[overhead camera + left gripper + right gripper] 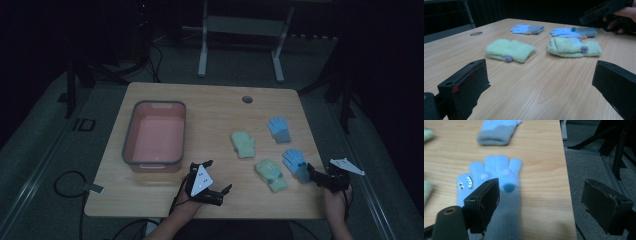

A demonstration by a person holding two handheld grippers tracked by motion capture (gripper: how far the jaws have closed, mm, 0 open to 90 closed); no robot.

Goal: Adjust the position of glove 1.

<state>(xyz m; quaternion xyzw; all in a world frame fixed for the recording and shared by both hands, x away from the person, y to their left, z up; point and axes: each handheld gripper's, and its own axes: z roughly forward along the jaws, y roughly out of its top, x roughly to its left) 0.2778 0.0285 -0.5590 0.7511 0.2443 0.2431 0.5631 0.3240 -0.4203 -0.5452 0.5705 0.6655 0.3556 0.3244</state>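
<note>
Two pale green mittens lie mid-table, one farther (243,144) (510,50) and one nearer (271,174) (574,46). Two blue gloves with grey cuffs lie to their right, one at the back (279,129) (496,131) and one near the right edge (296,164) (499,173). My left gripper (221,176) (541,82) stands open low over bare wood, its jaws pointing at the mittens. My right gripper (314,176) (544,202) is open at the near blue glove's cuff. One jaw hangs over the cuff; the other is out past the table edge.
A pink tub with a grey rim (129,131) stands empty at the table's left. A round cable hole (247,99) sits near the back edge. The right table edge (567,195) runs close beside the near blue glove, with dark floor and stand legs beyond.
</note>
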